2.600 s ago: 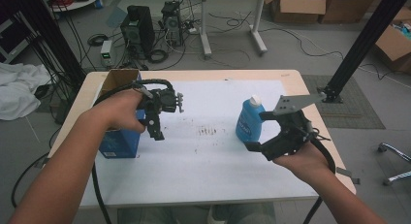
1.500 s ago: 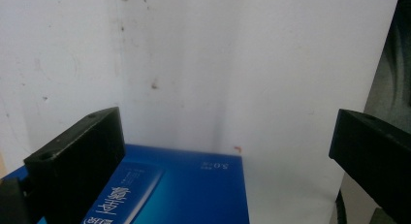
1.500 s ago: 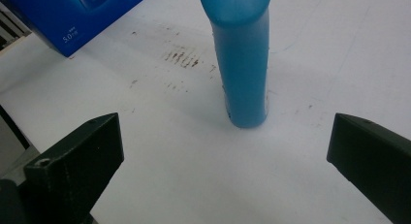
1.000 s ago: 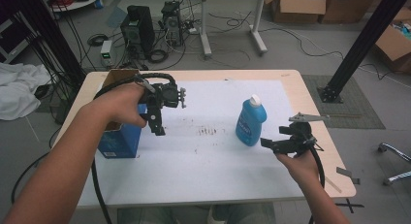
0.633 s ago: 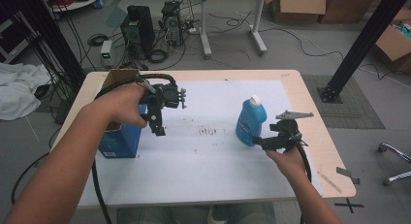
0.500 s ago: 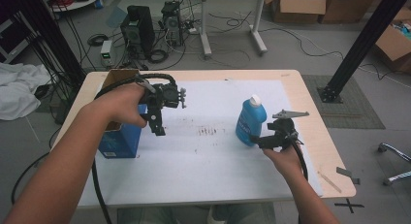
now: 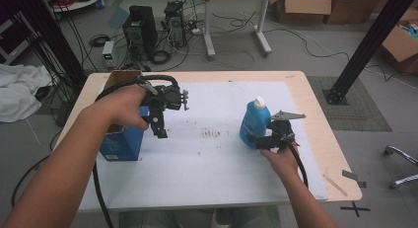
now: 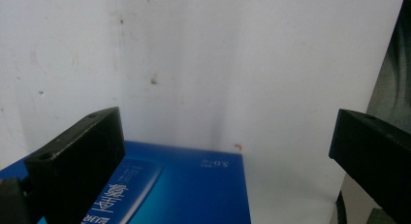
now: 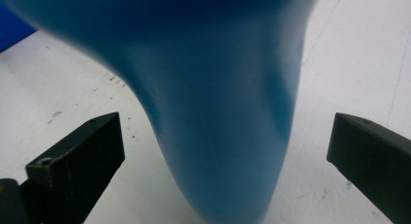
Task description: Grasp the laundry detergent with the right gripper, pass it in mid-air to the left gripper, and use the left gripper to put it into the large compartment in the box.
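Right gripper sits low at the base of the blue bottle, jaws wide apart either side of it, no contact yet; looks like a low grab so the bottle won't tip. Bottle stands upright with its white cap on, on the white sheet at the right of the table. Left gripper hangs over the sheet just beside the blue box, jaws also spread, holding nothing, likely parked clear. Box top is open, probably where the bottle goes.
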Tool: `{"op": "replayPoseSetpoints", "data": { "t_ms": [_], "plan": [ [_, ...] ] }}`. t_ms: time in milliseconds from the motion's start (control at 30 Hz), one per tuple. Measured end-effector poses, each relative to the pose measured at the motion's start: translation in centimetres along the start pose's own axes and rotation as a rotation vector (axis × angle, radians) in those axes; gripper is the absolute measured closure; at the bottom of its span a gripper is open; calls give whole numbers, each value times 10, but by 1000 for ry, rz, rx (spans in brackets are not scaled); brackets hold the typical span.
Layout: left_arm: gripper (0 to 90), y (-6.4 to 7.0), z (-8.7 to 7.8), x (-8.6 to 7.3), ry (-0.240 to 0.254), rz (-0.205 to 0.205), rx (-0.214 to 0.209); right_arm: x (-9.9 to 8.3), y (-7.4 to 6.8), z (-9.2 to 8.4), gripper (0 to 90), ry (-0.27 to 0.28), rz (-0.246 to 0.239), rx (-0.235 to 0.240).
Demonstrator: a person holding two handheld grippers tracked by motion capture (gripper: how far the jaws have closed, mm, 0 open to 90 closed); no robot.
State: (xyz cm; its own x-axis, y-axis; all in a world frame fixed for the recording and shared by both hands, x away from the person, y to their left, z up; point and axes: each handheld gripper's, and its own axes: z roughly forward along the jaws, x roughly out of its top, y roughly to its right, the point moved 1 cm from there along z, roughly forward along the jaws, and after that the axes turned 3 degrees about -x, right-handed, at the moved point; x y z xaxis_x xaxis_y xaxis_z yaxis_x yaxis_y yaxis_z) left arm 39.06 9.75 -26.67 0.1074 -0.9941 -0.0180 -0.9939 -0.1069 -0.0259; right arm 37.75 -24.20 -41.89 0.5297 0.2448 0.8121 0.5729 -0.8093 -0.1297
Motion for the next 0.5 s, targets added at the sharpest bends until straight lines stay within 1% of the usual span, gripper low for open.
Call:
{"op": "replayPoseSetpoints", "data": {
  "t_ms": [100, 200, 267, 300, 400, 433, 500],
  "plan": [
    [1, -1, 1, -1, -5, -4, 1, 0, -3, 3, 0, 28, -8, 15],
    [1, 0, 2, -1, -10, -6, -1, 0, -4, 4, 0, 37, -9, 15],
    [0, 0, 2, 0, -10, -2, -1, 0, -5, 5, 1, 45, -16, 9],
    [1, 0, 2, 0, -4, -2, 0, 1, -6, 6, 7, 56, -11, 3],
    [1, 0, 2, 0, -2, 1, 2, 1, -7, 7, 12, 64, -15, -8],
    [1, 0, 2, 0, -7, 1, 0, 2, -7, 8, 24, 71, -19, -21],
    [1, 0, 3, -1, -4, -1, 0, 2, -8, 9, 42, 74, -17, -28]
  ]
}}
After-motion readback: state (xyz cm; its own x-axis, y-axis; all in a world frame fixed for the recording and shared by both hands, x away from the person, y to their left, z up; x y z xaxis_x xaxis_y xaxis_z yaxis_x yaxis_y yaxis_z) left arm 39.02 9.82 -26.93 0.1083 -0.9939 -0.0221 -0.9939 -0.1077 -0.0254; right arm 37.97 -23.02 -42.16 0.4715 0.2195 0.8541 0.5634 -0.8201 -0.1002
